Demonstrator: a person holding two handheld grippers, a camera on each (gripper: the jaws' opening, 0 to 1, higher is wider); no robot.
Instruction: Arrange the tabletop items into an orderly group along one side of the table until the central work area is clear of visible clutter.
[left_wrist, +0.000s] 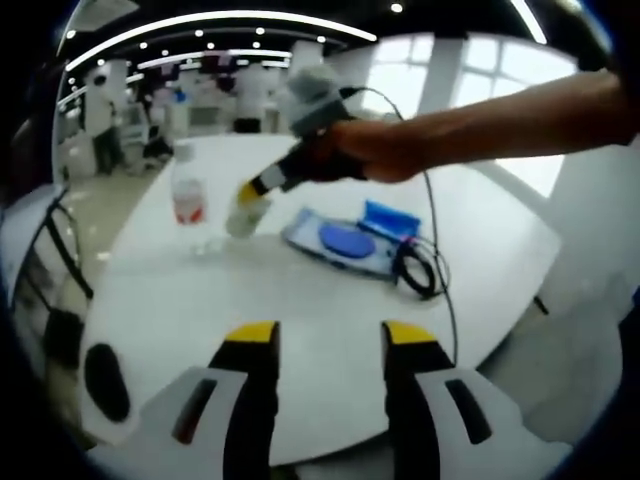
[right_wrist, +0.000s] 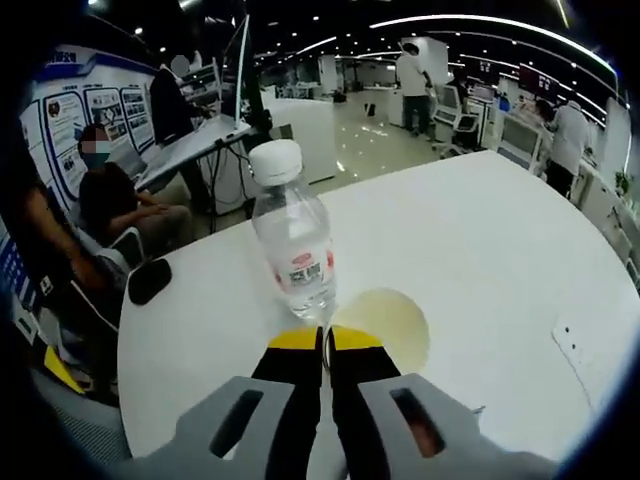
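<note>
Both grippers have black fingers (left_wrist: 250, 400) capped with yellow tips, set in pale grey housings with dark slots.

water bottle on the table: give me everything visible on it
The water bottle is clear plastic with a white screw cap on and a red and white label around its lower body. It stands upright on the white table, apparently empty or nearly so. The right gripper, jaws shut, sits just in front of its base; contact is unclear. In the left gripper view it stands beside that gripper.

bottle (right_wrist: 293, 245): clear, white cap, red label | table (right_wrist: 480, 260): white | tongs (right_wrist: 322, 340): yellow-tipped
</note>
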